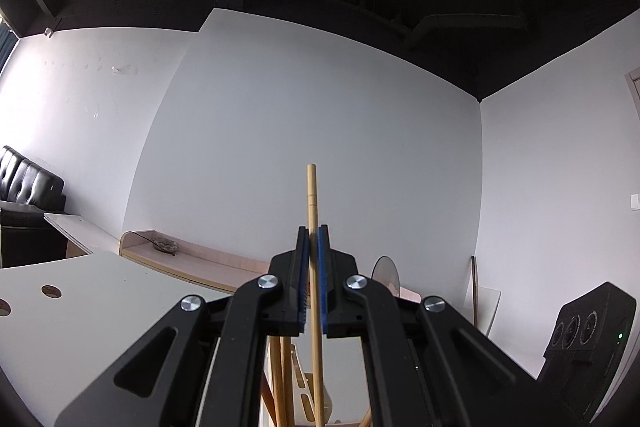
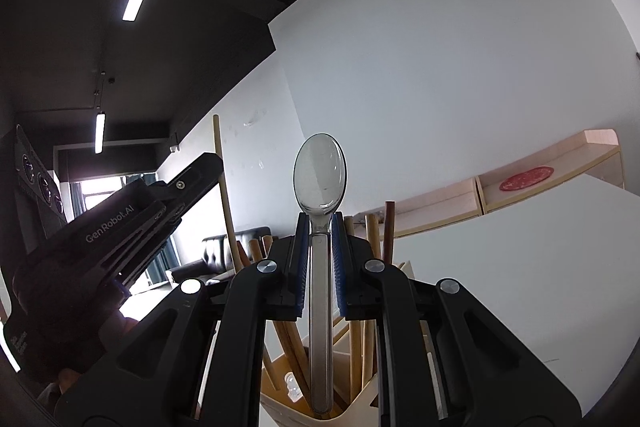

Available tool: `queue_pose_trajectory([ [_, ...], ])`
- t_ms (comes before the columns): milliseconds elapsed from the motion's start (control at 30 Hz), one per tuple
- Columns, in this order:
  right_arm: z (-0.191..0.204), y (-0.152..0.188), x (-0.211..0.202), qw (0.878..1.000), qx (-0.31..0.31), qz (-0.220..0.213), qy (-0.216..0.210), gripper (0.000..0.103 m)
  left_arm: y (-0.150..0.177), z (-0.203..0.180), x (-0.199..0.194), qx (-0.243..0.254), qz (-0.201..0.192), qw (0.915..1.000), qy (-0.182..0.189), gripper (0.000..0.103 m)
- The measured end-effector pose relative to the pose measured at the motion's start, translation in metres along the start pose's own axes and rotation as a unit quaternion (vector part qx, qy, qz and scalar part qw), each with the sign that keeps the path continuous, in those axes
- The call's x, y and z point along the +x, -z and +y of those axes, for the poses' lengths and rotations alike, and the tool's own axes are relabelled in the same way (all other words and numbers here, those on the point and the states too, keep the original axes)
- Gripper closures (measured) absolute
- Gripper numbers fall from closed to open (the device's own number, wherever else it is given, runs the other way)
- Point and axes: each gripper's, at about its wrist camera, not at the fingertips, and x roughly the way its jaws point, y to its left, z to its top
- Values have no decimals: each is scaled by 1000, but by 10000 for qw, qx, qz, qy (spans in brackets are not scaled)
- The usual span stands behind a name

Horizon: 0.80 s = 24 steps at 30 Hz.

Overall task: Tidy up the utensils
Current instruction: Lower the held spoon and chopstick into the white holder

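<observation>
My left gripper [image 1: 313, 235] is shut on a single wooden chopstick [image 1: 312, 195] that stands upright, its top above the blue pads and its lower end reaching down toward a beige utensil holder [image 1: 306, 393]. My right gripper [image 2: 320, 223] is shut on a clear plastic spoon [image 2: 320, 179], bowl up, with the handle tip down inside the beige holder [image 2: 288, 401]. Several wooden chopsticks [image 2: 388, 231] stand in that holder. The left gripper [image 2: 196, 173] with its chopstick [image 2: 222, 179] shows at the left of the right wrist view.
A white table [image 1: 92, 299] carries the holder and shows again as the table [image 2: 520, 275] on the right. Low wooden shelves [image 2: 540, 183] line the wall, one with a red disc [image 2: 526, 178]. A black device [image 1: 592, 343] stands at the right; a black sofa [image 1: 28, 183] sits at the left.
</observation>
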Motion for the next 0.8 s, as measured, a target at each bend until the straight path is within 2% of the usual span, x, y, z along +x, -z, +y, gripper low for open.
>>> queue_pose_trajectory([
  [200,0,8,-6,10000,-72,-39,-4,92,9,12,1,-191,66,9998,50,99],
  [567,-2,20,-19,9999,-71,68,137,92,20,11,-3,-17,92,9999,55,99],
  [667,2,24,-23,9995,-222,147,176,92,25,8,-7,161,99,9998,18,99],
  [800,6,29,-28,9987,-344,300,206,92,31,8,-10,161,197,9997,46,99],
])
